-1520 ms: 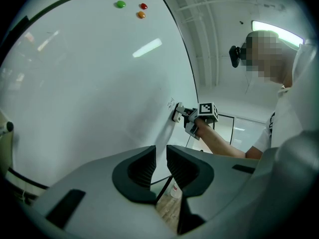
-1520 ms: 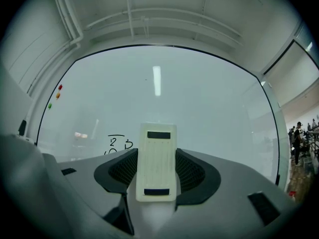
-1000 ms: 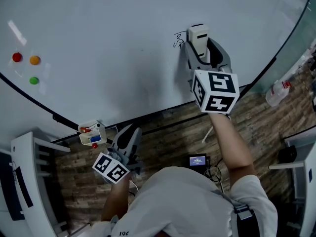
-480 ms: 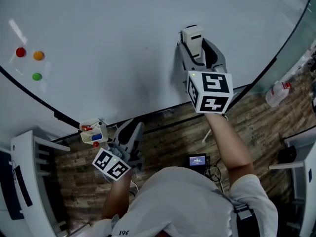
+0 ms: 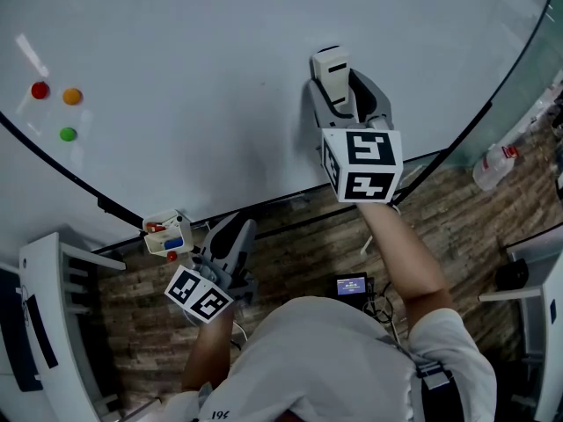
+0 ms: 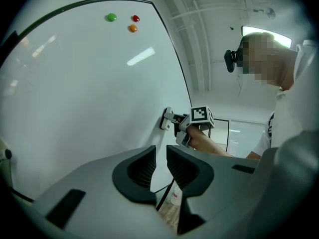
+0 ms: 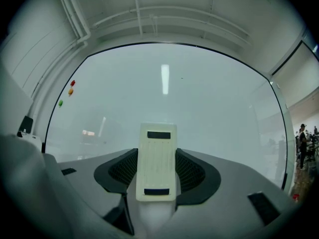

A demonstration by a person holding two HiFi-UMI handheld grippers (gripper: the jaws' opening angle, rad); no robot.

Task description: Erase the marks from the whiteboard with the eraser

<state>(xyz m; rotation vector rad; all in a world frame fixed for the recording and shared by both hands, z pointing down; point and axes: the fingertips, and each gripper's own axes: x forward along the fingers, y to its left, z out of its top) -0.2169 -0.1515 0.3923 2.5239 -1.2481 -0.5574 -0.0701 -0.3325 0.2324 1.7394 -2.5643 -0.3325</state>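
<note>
Eraser (image 5: 331, 65) in the grip of right tool (image 5: 337, 90), flat against whiteboard (image 5: 202, 51); left tool (image 6: 159, 164) narrow, empty.

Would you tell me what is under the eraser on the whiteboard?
Clean whiteboard shows around the eraser held by the right hand-held gripper; any ink beneath its pad is covered.

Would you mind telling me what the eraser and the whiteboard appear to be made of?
The eraser looks like hard cream plastic with a matte finish: its back shows moulded ribs and two dark slots. The whiteboard is a smooth, glossy white panel, judging by bright reflections on it; whether coated metal or glass, I cannot tell.
</note>
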